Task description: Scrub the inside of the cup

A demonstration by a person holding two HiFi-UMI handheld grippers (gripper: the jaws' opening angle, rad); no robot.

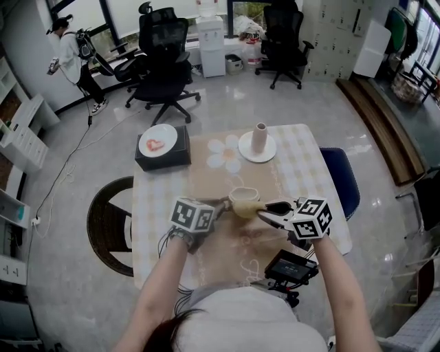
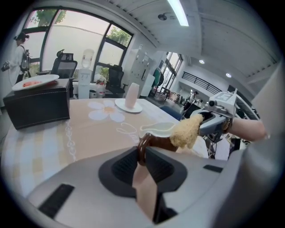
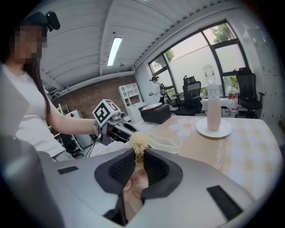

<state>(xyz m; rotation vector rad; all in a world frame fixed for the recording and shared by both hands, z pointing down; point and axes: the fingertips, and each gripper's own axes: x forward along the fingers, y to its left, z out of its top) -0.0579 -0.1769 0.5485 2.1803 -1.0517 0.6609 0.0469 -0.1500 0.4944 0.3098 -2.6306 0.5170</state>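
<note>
Cup [image 1: 244, 201] handle pinched in left tool [image 1: 223, 205]; right tool [image 1: 263, 211] grips scrubber [image 2: 185, 132].

Bare table [image 1: 302, 172] beyond the cup [image 1: 244, 199], black box [image 1: 163, 157] far left, vase [image 1: 260, 137] on saucer [image 1: 257, 154] far centre

Worktop [image 1: 302, 172]: 1.
Tools: 2 (left tool [image 1: 221, 205], right tool [image 1: 265, 210]).
Cup [image 1: 244, 198]: 1.
Scrubber [image 1: 249, 211]: 1.
Vase [image 1: 260, 137]: 1.
Box [image 1: 162, 160]: 1.
Plates: 2 (plate under vase [image 1: 245, 154], plate on box [image 1: 146, 137]).
Office chairs [image 1: 165, 65] [image 1: 157, 15] [image 1: 282, 31]: at least 3.
Person [image 1: 69, 48], background: 1.
</note>
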